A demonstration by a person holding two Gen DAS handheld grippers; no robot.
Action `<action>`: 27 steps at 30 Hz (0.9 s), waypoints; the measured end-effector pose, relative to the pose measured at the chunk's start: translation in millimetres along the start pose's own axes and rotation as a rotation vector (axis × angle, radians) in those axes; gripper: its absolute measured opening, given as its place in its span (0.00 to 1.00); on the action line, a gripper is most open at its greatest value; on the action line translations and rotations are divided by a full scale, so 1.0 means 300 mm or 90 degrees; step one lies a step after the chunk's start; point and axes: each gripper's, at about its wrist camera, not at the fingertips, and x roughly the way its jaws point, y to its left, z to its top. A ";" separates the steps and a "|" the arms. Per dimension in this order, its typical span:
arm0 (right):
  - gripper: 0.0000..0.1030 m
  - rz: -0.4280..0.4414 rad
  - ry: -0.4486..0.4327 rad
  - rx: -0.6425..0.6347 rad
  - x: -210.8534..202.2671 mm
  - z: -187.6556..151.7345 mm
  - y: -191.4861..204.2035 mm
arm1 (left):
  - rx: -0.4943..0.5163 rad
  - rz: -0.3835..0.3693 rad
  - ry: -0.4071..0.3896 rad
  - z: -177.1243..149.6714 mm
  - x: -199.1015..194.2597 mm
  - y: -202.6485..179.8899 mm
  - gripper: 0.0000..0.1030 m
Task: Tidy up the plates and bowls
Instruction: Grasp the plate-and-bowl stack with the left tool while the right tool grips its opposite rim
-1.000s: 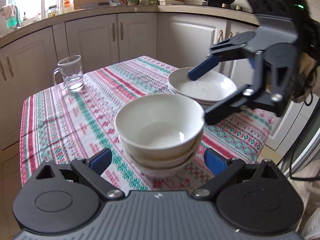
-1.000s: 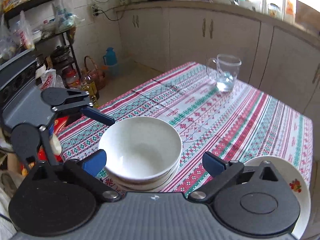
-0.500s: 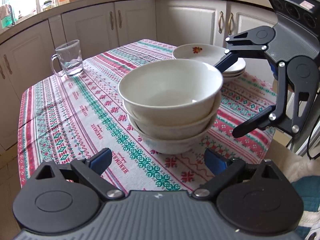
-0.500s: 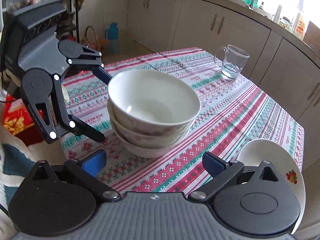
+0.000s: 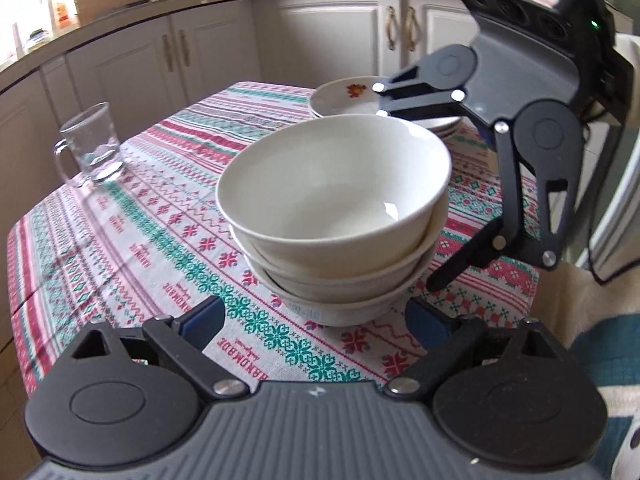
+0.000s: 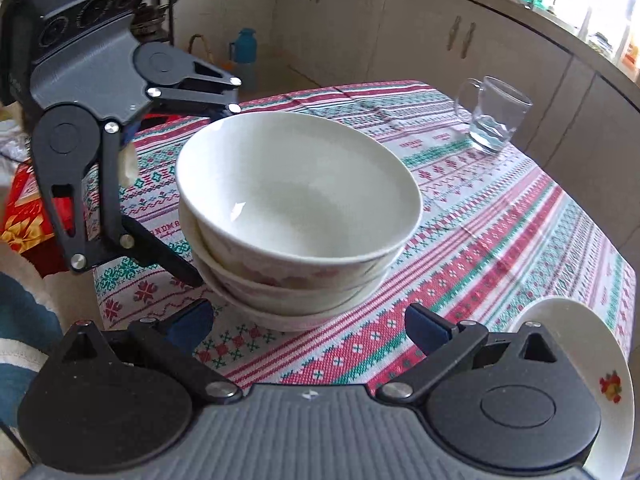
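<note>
Both of your hand-held grippers have dropped from above the bowl stack (image 5: 336, 220) to flank it, one on each side. Your left hand-held gripper (image 5: 312, 320) has its jaws closing, but the blue pads are not pressing on anything; the lowest bowl sits just beyond and between them, so it grips nothing. Your right hand-held gripper (image 6: 308, 320) stands with its jaws apart, likewise bracketing the base of the stack without touching it as far as its own camera shows. Three white bowls are nested upright near the front edge of the counter (image 5: 120, 240), on its patterned cloth. Behind them, well apart, the plates (image 5: 352, 100) already lie in their own pile, the top one bearing a small flower print. A glass mug (image 5: 92, 148) stands off to one side. Judging from this, the sorting looks nearly done: bowls together, plates together. What may remain is shifting the bowl stack to its final spot.
</note>
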 end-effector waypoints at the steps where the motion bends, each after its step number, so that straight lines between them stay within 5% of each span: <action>1: 1.00 0.004 -0.001 -0.004 0.002 0.004 -0.003 | 0.004 -0.006 0.002 0.003 0.002 0.004 0.91; 27: 0.92 0.096 0.026 -0.047 0.035 0.074 -0.043 | 0.055 -0.140 0.009 0.043 0.033 0.095 0.84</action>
